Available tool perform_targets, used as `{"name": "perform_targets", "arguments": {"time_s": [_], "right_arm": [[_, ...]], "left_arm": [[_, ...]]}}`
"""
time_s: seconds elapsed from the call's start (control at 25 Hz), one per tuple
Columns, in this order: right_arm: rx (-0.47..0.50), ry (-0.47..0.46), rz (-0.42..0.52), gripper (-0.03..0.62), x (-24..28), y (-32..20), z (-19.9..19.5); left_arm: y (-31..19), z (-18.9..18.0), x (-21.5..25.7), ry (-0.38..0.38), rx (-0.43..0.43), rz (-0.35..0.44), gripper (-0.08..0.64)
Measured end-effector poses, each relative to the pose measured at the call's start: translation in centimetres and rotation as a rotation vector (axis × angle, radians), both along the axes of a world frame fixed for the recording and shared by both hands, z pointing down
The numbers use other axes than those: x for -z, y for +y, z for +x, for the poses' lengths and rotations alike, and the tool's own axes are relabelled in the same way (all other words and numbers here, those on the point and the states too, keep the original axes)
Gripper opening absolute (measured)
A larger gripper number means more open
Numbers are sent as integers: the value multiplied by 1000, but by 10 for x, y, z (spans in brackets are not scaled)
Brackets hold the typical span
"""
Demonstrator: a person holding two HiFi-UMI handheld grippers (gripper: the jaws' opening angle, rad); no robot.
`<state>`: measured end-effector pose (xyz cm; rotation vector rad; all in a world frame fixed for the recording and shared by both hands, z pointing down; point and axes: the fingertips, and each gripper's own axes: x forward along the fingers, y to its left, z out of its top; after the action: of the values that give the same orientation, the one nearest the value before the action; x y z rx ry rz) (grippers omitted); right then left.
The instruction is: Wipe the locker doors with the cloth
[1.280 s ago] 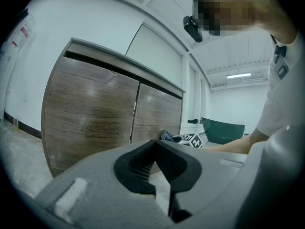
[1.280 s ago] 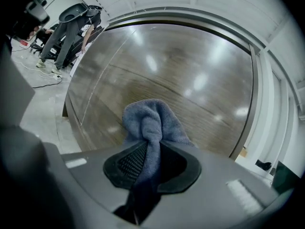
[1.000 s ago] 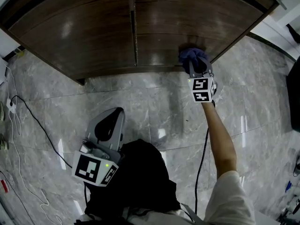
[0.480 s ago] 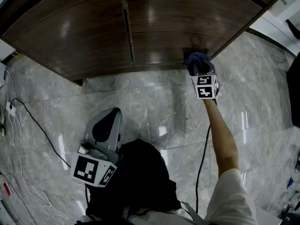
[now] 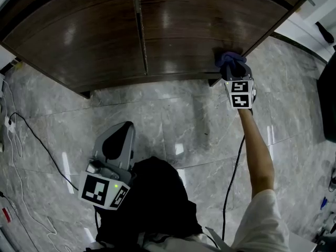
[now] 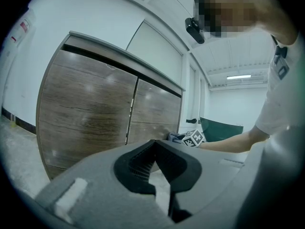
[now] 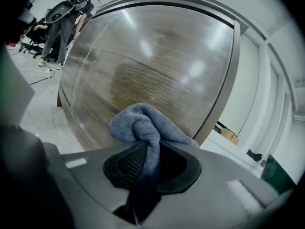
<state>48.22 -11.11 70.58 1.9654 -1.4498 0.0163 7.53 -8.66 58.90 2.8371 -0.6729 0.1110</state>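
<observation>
Right gripper (image 5: 232, 72) pinches cloth (image 5: 230, 61) between its jaws; cloth sits against lower right corner of right door (image 5: 194, 30); best keep firm pressure, overlap strokes, work across 2 doors; left gripper (image 5: 116, 143) low, jaws together, empty.

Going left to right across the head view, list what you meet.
black cable → left gripper, nothing in its fingers → cloth, clamped in the right gripper against the locker door → dark object at the right edge
</observation>
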Motion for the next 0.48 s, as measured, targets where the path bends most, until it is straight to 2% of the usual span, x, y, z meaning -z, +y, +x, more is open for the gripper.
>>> {"name": "perform_targets", "arguments": {"time_s": [0.48], "right_arm": [[31, 142, 105, 75, 119, -5, 4]], "left_arm": [[-2, -3, 4, 31, -3, -4, 0]]}}
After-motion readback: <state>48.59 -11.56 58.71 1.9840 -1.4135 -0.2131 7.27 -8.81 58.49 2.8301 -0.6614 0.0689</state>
